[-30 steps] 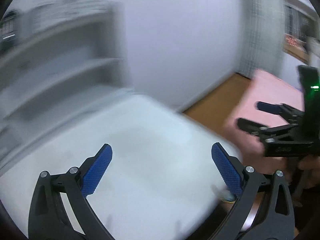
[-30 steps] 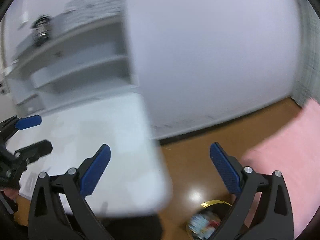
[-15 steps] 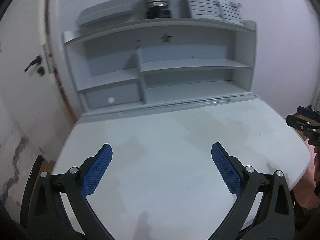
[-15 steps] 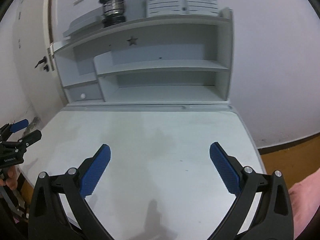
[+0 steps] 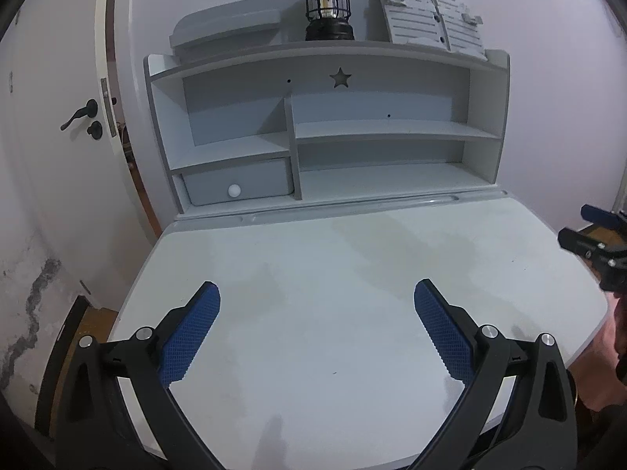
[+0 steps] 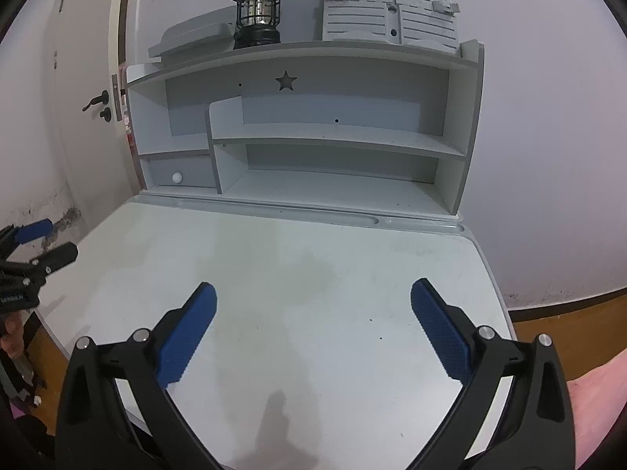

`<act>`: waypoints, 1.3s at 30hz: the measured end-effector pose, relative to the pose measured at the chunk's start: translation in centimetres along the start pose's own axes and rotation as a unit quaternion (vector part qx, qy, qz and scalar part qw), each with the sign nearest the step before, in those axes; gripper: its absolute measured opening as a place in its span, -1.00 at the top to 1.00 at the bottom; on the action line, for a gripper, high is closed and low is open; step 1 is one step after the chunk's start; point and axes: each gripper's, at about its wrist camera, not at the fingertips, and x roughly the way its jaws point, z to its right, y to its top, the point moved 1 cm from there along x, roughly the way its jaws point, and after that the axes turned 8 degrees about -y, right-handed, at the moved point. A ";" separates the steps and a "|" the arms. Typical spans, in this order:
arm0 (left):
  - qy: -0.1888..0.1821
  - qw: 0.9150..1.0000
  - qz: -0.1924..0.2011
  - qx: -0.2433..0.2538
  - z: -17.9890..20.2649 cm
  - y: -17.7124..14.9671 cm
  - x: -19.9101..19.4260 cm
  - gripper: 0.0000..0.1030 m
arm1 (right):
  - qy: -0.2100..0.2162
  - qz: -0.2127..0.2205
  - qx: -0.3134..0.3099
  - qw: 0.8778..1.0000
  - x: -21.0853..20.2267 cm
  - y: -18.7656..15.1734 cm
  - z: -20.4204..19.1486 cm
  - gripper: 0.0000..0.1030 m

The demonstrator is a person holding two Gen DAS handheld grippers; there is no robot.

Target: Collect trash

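No trash shows in either view. My left gripper (image 5: pixel 316 293) stands open over the near part of the pale grey desk top (image 5: pixel 352 258), nothing between its blue pads. My right gripper (image 6: pixel 313 291) is open too, above the same desk top (image 6: pixel 313 250), and it holds nothing. The right gripper also appears at the right edge of the left wrist view (image 5: pixel 584 225). The left gripper appears at the left edge of the right wrist view (image 6: pixel 43 239), with a hand under it.
A grey hutch (image 5: pixel 321 133) with shelves and a small drawer (image 5: pixel 239 186) stands at the desk's back. A black lantern (image 5: pixel 327 4) and a slatted stand (image 5: pixel 431 19) sit on top. A door (image 5: pixel 58 117) is at left; brown floor (image 6: pixel 568 309) at right.
Both grippers swung left from the floor, bin and pink surface to face the desk and hutch. Since half a second ago the views have hardly shifted. Both stayed open.
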 end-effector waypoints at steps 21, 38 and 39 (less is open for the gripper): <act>0.004 1.000 -0.007 0.001 0.5 0.0 0.4 -0.87 | 0.003 0.000 -0.012 1.000 -0.6 -0.2 -0.4 -0.86; 0.005 1.000 -0.009 0.003 0.6 -0.2 0.5 -0.87 | 0.004 0.002 -0.013 1.000 -0.7 -0.2 -0.6 -0.86; 0.004 1.000 -0.010 0.002 0.6 -0.2 0.5 -0.87 | 0.004 0.002 -0.013 1.000 -0.7 -0.2 -0.6 -0.86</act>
